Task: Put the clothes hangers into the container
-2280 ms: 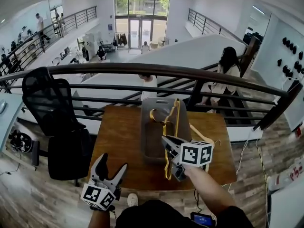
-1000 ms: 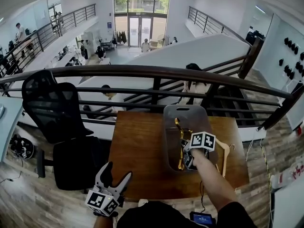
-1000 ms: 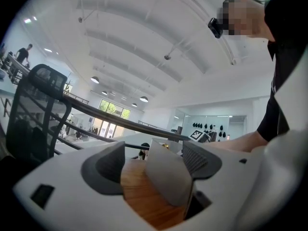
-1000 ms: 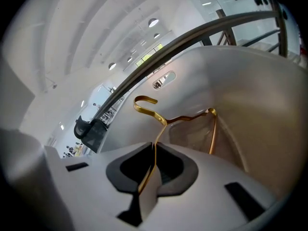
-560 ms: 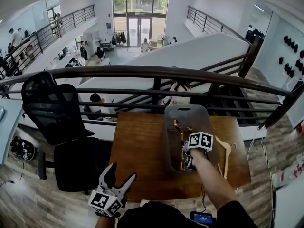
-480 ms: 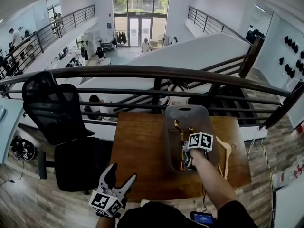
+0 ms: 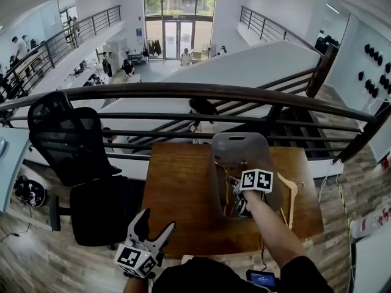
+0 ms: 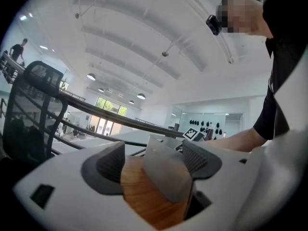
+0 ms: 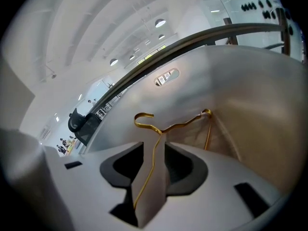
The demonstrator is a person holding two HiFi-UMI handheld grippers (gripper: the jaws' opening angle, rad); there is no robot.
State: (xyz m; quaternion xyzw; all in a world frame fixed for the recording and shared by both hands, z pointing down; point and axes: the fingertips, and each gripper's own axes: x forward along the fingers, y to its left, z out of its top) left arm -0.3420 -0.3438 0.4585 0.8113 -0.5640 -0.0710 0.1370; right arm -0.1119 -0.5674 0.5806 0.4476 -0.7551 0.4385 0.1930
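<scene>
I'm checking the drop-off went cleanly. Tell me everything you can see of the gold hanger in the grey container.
The gold hanger is thin bare wire, metal by its shine, with an open hook on top and a sloping shoulder bent into a corner. It sits inside the grey container, seemingly against its inner wall. One strand runs down between the jaws of the right tool, which have just been opening; the pads do not look pressed on the wire.
</scene>
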